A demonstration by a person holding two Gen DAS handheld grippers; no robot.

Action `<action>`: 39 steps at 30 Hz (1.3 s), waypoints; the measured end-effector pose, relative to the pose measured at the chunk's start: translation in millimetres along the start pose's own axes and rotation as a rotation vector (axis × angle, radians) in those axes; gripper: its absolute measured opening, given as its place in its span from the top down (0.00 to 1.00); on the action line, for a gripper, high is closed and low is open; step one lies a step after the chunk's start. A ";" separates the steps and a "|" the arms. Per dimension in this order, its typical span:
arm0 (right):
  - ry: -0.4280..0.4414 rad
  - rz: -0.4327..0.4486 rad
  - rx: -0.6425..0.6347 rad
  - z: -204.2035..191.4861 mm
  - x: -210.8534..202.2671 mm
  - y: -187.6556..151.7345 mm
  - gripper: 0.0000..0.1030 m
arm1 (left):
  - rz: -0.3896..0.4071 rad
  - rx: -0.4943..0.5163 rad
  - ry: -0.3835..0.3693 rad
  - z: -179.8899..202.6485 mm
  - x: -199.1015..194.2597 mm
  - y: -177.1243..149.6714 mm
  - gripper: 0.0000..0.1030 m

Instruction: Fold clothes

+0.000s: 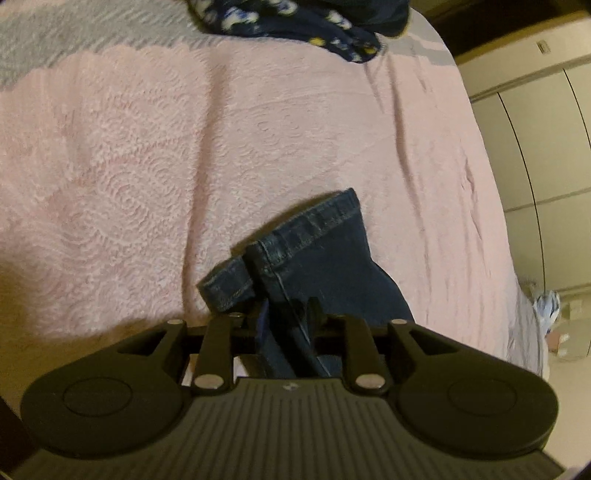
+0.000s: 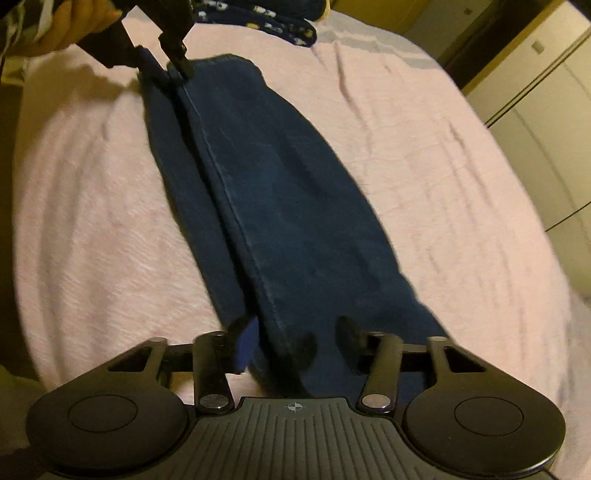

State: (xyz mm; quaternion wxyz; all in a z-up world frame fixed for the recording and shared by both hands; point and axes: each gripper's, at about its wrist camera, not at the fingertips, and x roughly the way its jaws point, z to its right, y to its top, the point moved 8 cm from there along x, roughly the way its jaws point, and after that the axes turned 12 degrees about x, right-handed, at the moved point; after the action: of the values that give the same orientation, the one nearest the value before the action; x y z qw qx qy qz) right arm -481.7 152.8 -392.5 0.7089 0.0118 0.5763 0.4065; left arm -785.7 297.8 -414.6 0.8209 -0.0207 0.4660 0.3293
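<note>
Stretching lengthwise across a pink bedspread (image 2: 424, 177), a pair of dark blue jeans (image 2: 280, 206) is being held at both ends. The left gripper (image 1: 286, 314) is clamping the hem end, its jaws drawn in tight on the denim; two stitched cuffs (image 1: 314, 225) are fanning out beyond the jaws toward 12 o'clock, above the bedspread (image 1: 147, 155). Seen from the right wrist camera, that same left gripper (image 2: 168, 68) is sitting at 11 o'clock, pinching the far end of the jeans, with a hand (image 2: 74, 26) gripping its handle.

The right gripper (image 2: 295, 339) is grasping the near end of the jeans, its jaws set wider around a thick bunch of fabric, with a blue finger pad (image 2: 245, 345) pressing the cloth from the left. A pale seam is running the length of the leg from 11 o'clock down to 6 o'clock.

A navy garment with a white and yellow print (image 1: 295, 22) is lying at the far edge of the bed at 12 o'clock, well apart from the jeans. Pale wardrobe doors (image 1: 535, 140) are standing at 3 o'clock beyond the bed.
</note>
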 end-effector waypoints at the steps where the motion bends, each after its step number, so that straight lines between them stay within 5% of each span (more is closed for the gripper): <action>1: 0.005 0.005 0.001 0.3 1.1 0.5 0.74 | 0.004 -0.014 -0.007 -1.5 2.2 0.5 0.84; 2: 0.013 0.007 -0.001 -0.7 1.1 -0.3 0.84 | 0.011 -0.027 -0.017 -2.7 4.0 1.0 0.84; 6: 0.016 0.033 -0.028 -3.3 0.3 1.3 0.98 | 0.054 -0.044 -0.068 -3.4 3.0 3.8 1.00; 11: 0.014 0.072 0.002 5.6 -18.7 4.0 1.00 | 0.176 0.194 -0.155 22.1 -44.6 0.0 1.00; 20: 0.065 -0.011 -0.013 -19.1 -3.8 -8.2 0.99 | 0.123 0.348 -0.006 -7.4 -15.6 -19.1 0.99; 24: 0.062 -0.025 0.038 -20.0 -3.2 -5.8 0.90 | 0.102 0.412 0.031 -12.9 -13.3 -25.2 0.94; 27: 0.089 -0.024 0.177 -6.9 -14.0 -4.5 0.81 | 0.101 0.421 0.057 -6.3 -25.2 -21.7 0.92; 31: 0.022 0.029 0.476 46.7 -31.1 -15.4 0.75 | 0.139 0.599 0.160 24.0 -41.3 -22.4 0.89; 34: -0.083 -0.093 0.651 90.6 -16.6 -53.7 0.69 | 0.134 0.691 0.238 44.9 -41.3 -29.6 0.92; 36: -0.086 -0.165 0.774 116.0 -10.4 -84.0 0.69 | 0.117 0.729 0.233 65.9 -36.3 -38.1 0.92; 39: -0.082 -0.141 0.945 159.7 -21.8 -112.0 0.69 | 0.082 0.816 0.164 112.6 -23.3 -57.9 0.92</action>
State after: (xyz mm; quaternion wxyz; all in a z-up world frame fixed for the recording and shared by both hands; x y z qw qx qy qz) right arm -286.8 137.1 -375.7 0.6737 0.3098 0.6691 0.0501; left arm -676.8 278.7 -348.6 0.7080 0.2987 0.6227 0.1475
